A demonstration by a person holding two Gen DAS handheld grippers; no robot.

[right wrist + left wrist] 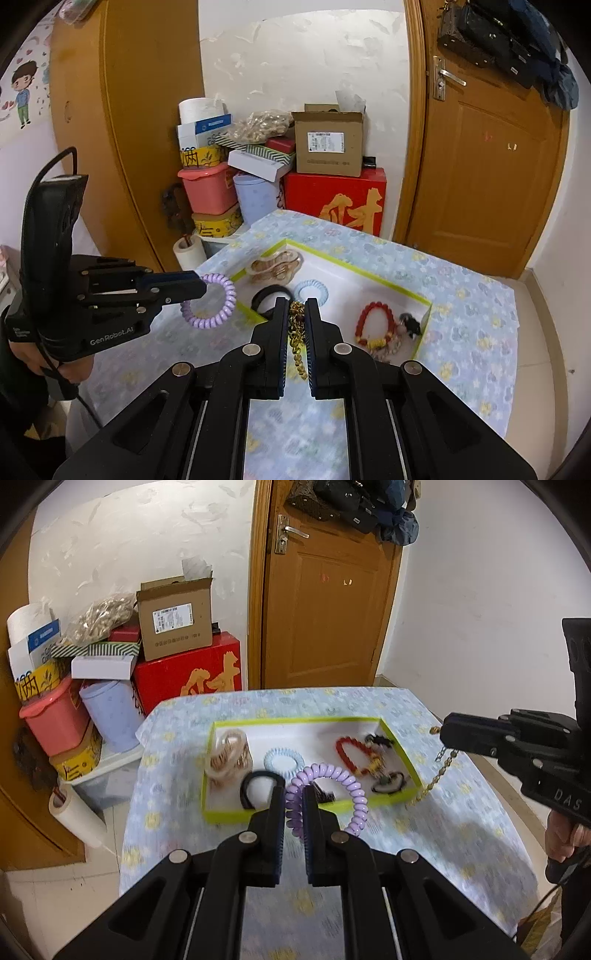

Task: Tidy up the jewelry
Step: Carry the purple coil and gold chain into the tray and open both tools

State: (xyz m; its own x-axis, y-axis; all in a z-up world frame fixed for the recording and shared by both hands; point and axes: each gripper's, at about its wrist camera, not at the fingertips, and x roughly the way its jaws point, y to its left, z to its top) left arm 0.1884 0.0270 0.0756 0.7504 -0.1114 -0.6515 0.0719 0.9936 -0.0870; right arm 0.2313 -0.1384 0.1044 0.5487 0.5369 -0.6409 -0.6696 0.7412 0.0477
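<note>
**Both tools loaded, held above the surface beside the tray**

Left tool (294,805): fingers nearly together, clamped on the purple spiral hair tie (328,794). The coil loops out past the fingertips toward 1 o'clock and hangs free in the air. In the right wrist view this tool (201,286) enters from 9 o'clock, lying roughly level, fingers pointing toward 3 o'clock, with the tie (210,302) dangling from its tip over the near-left corner of the tray. The person's left hand (55,363) wraps the handle from below.

Right tool (296,321): fingers pinched on the gold chain (297,343), which runs down between the pads. In the left wrist view the same tool (445,734) comes in from 3 o'clock, fingers pointing toward 9 o'clock; the chain (437,771) droops from its tip down to the surface just outside the tray's right wall. Right hand (563,838) grips the handle low at 4 o'clock.

Tray (295,722): green-rimmed, white inside, on the floral-covered surface (461,834). Contents, left to right in the left wrist view: beige hair clip (229,755), black ring tie (255,786), light blue spiral tie (283,762), red bead bracelet (351,755), and dark ties at the right end, too small to sort.

Background at 10 o'clock: stacked boxes (177,620); wooden door (325,602) at 12 o'clock.
</note>
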